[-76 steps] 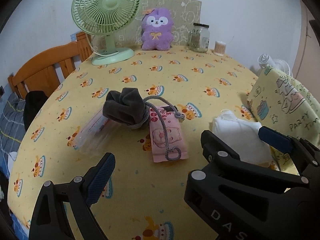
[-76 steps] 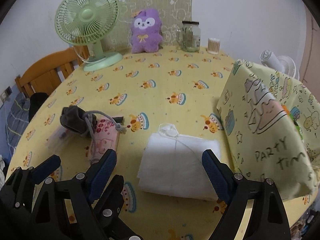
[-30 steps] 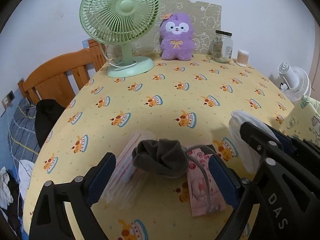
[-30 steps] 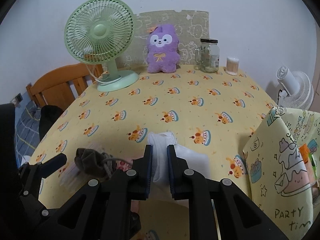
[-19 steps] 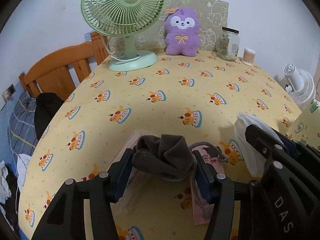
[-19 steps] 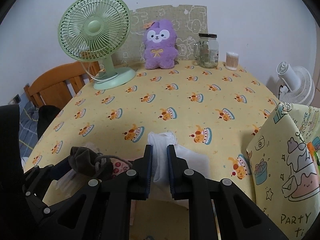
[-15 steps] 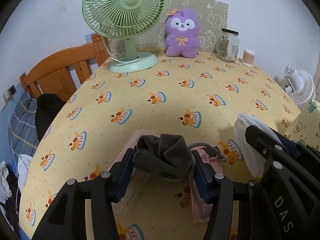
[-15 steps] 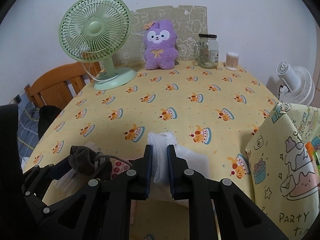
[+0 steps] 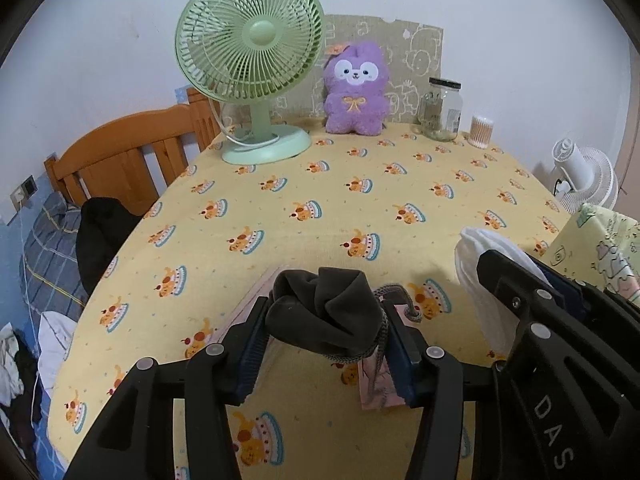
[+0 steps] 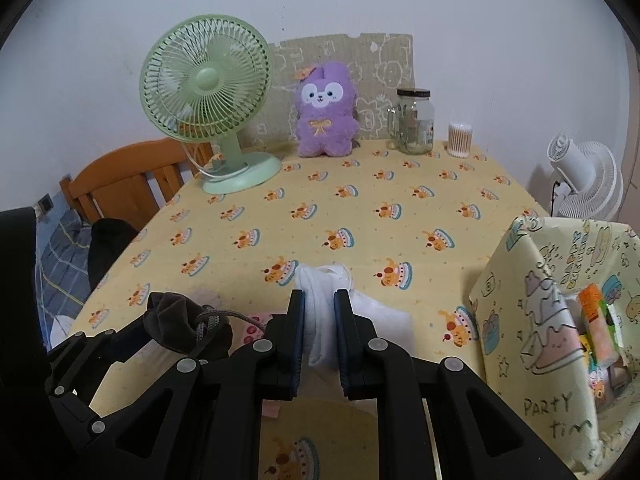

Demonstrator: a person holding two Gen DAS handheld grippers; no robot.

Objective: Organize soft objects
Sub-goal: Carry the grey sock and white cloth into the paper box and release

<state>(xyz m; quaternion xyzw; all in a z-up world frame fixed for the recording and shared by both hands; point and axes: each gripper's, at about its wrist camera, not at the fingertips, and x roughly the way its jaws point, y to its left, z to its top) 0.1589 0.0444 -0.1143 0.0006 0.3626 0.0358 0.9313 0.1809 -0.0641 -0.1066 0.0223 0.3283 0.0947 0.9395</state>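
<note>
- Dark grey soft fabric, a drawstring pouch (image 9: 326, 312), is pinched between the two fingers of the left gripper (image 9: 326, 344); the blue pads press on it from both sides, and its grey cord (image 9: 382, 336) hangs on the right side.
- Under the pouch lies a pink packet (image 9: 374, 390) with a cartoon print, and at the left a clear plastic packet (image 9: 248, 308); I cannot tell if the pouch touches them.
- The right gripper (image 10: 320, 334) pinches a white folded cloth (image 10: 324, 280); its fingers are pressed close together with only the cloth between them, and the top of the cloth stands up above the fingertips.
- The rest of the white cloth rests on the yellow tablecloth (image 10: 360, 208), which has a cake pattern.
- In the right wrist view, the left gripper with the pouch is near, at the lower left.
- A pale green gift bag (image 10: 548, 320) with "PARTY" written on it stands at the right, near the white cloth; its open top shows an orange box (image 10: 598, 324) inside.
- At the far edge of the table stand a green fan (image 9: 250, 76), a purple plush toy (image 9: 356, 90), a glass jar (image 9: 440, 110) and a small container of cotton swabs (image 9: 481, 130).
- A wooden chair (image 9: 124, 160) stands left of the table, and a white fan (image 10: 586, 180) is behind it on the right.
</note>
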